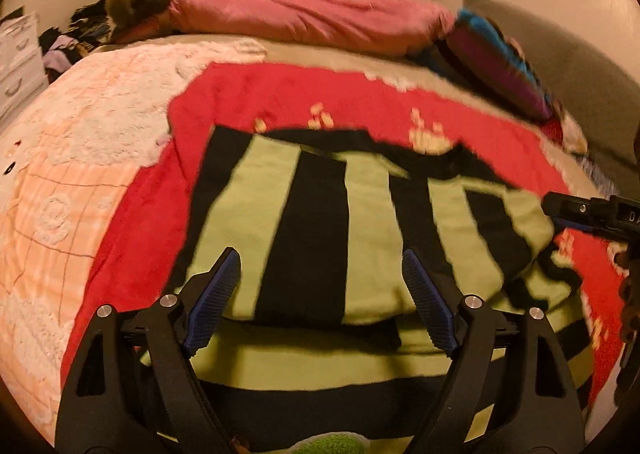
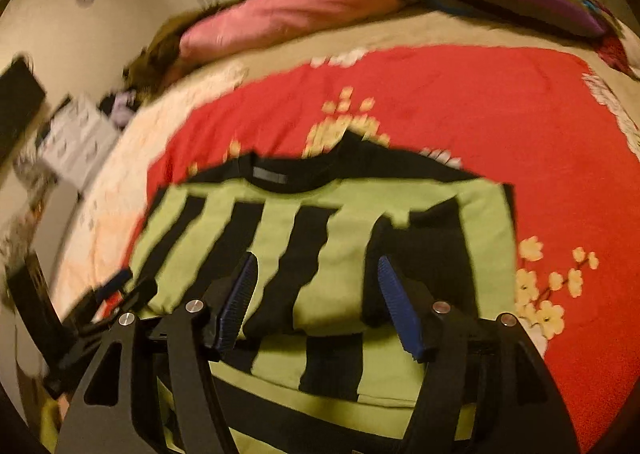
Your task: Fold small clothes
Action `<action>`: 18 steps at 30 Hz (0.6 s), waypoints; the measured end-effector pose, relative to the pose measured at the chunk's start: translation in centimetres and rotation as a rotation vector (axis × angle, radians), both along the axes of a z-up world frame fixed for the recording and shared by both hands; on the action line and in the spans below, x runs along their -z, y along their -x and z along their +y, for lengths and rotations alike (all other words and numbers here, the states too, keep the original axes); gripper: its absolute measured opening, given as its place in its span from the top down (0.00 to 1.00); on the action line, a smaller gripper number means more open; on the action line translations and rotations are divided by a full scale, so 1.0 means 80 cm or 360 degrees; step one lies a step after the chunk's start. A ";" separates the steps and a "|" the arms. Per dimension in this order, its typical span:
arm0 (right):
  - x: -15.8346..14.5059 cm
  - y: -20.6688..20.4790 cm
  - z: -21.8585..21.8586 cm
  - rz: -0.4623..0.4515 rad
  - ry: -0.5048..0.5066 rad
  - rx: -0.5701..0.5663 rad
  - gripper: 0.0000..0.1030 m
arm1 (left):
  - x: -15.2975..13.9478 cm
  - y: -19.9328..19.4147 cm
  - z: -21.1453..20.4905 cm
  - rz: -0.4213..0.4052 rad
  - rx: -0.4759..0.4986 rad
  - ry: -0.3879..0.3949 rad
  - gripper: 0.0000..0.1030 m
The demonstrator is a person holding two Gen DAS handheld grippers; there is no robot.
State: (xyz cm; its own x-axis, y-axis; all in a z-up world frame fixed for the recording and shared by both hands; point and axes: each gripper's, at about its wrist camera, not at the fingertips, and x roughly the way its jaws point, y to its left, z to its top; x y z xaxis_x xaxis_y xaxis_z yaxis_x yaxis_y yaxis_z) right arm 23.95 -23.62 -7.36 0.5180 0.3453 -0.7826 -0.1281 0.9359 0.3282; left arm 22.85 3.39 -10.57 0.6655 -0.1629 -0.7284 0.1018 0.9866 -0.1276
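A lime-green and black striped shirt (image 1: 320, 221) lies partly folded on a red flowered blanket (image 1: 248, 101) on the bed. Its black collar with a grey label shows in the right wrist view (image 2: 272, 175). My left gripper (image 1: 320, 274) is open and empty, hovering over the shirt's near folded edge. My right gripper (image 2: 316, 286) is open and empty over the same shirt (image 2: 340, 234). The right gripper shows at the right edge of the left wrist view (image 1: 592, 213); the left gripper shows at the lower left of the right wrist view (image 2: 108, 294).
A pink pillow (image 1: 304, 17) and a striped purple and blue cushion (image 1: 500, 61) lie at the head of the bed. A peach and white quilt (image 1: 72, 181) covers the left side. A white drawer unit (image 1: 18, 57) and piled clothes stand left.
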 end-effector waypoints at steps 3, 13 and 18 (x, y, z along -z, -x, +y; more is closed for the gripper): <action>0.025 -0.005 0.004 0.0092 0.0112 -0.0007 0.40 | 0.018 -0.006 -0.005 0.0109 0.0009 -0.0079 0.20; 0.035 0.000 -0.010 0.0108 0.0023 0.0019 0.34 | 0.023 -0.003 0.001 0.0128 0.0002 -0.0042 0.19; 0.012 0.002 -0.015 0.0078 -0.0044 0.0051 0.27 | 0.013 -0.001 0.004 0.0079 -0.0027 -0.0024 0.19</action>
